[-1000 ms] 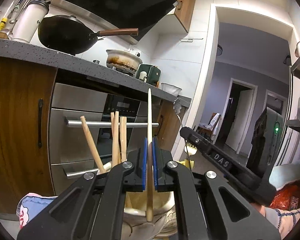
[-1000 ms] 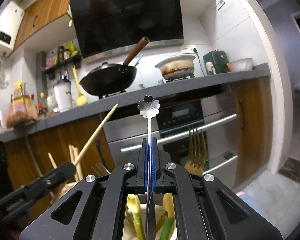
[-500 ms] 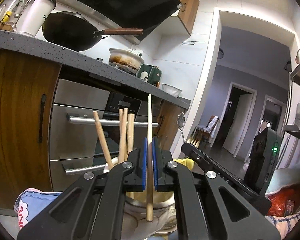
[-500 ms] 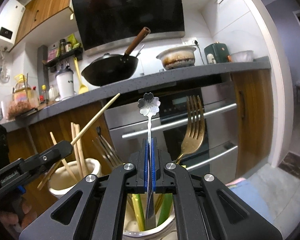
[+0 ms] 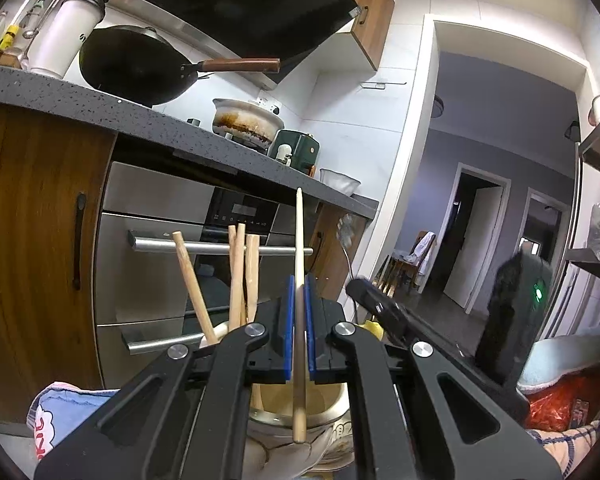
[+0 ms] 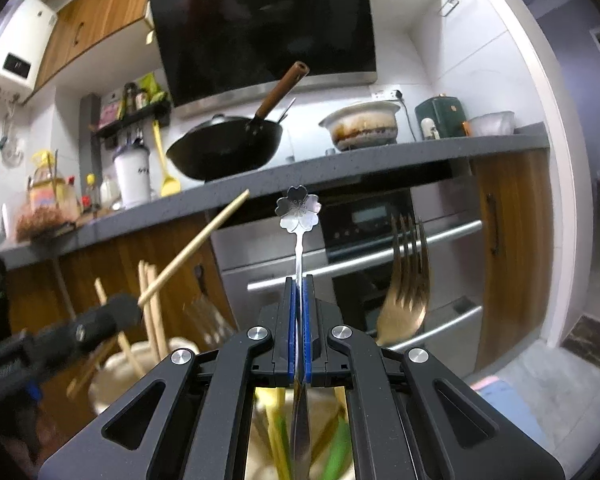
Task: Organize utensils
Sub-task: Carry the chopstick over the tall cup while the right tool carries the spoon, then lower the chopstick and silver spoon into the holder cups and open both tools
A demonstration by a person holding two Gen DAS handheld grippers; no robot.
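Observation:
My left gripper is shut on a single wooden chopstick that stands upright, its lower end hanging over a pale utensil holder. Several other wooden chopsticks lean in that holder. My right gripper is shut on a silver utensil with a flower-shaped end, held upright over a second holder with yellow and green handles and a gold fork. In the right wrist view the left gripper and its chopstick show at the left, above the chopstick holder.
A dark stone counter runs behind, carrying a black wok, a clay pot and a white tumbler. A steel oven front sits under it. A doorway opens at the right. A blue cloth lies below.
The right gripper has shifted slightly, so the gold fork and the left gripper now show blurred in its view. The left gripper's view has drifted a little; both grips are unchanged.

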